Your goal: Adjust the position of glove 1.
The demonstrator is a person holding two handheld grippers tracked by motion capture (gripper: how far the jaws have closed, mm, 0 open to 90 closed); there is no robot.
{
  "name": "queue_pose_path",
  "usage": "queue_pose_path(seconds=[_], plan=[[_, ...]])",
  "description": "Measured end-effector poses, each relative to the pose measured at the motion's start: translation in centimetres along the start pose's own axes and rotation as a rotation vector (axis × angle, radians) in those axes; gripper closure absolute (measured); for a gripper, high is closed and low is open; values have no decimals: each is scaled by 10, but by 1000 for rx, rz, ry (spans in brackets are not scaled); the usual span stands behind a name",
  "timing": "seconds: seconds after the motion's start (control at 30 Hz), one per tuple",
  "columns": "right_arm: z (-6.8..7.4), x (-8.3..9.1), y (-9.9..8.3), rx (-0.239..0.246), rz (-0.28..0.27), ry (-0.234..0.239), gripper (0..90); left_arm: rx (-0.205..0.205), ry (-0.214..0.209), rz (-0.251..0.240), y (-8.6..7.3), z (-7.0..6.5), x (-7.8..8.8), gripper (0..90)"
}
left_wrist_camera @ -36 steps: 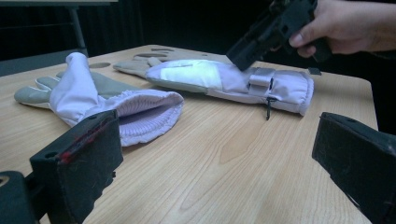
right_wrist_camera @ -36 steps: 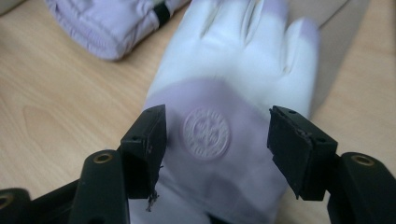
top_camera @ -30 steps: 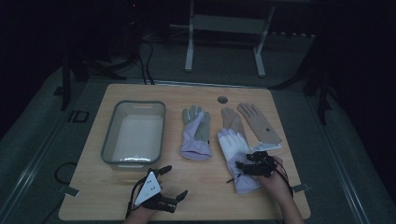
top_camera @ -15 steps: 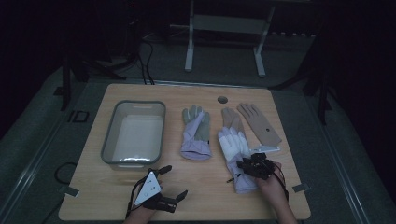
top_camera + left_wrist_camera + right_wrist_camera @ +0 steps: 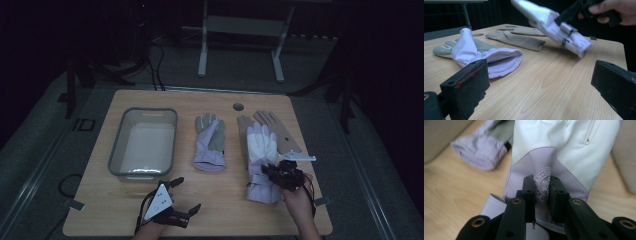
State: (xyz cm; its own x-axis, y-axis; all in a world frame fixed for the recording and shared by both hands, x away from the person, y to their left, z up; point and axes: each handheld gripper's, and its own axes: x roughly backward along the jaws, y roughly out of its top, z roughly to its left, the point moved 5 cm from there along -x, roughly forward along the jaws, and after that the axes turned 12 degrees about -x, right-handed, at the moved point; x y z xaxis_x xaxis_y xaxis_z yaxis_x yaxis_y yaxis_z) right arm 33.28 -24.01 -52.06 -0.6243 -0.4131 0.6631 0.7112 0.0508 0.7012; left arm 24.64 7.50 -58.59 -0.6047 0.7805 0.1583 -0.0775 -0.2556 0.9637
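A white and lavender glove [image 5: 261, 150] lies right of centre on the wooden table [image 5: 227, 200]. My right gripper [image 5: 272, 175] is shut on a pinch of its lavender cuff, right at the round logo [image 5: 543, 187]. In the left gripper view this glove [image 5: 554, 22] hangs tilted above the table, with the right gripper [image 5: 576, 11] and hand above it. A second lavender and grey glove [image 5: 210, 142] lies at mid-table, cuff toward me. My left gripper [image 5: 186, 194] stands open near the front edge, its jaws wide apart with nothing between them [image 5: 541, 85].
A clear, empty tray [image 5: 116, 145] stands at the left of the table. Two tan gloves [image 5: 277, 127] lie at the back right, partly under the white glove. A round hole [image 5: 238, 106] sits near the far edge.
My right gripper has shifted slightly over the glove's cuff and stays on it. The left gripper has not moved.
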Motion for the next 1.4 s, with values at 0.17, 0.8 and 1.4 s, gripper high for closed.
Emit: queue_pose_path(seconds=[0.17, 0.8, 1.4], plan=[[13, 10, 25, 13, -50, -6, 770, 0, 1, -2, 0, 0, 0, 19], [87, 8, 125, 32, -158, 37, 769, -4, -2, -3, 0, 0, 0, 19], [133, -78, 126, -13, -32, 38, 759, -4, -6, -4, 0, 0, 1, 19]])
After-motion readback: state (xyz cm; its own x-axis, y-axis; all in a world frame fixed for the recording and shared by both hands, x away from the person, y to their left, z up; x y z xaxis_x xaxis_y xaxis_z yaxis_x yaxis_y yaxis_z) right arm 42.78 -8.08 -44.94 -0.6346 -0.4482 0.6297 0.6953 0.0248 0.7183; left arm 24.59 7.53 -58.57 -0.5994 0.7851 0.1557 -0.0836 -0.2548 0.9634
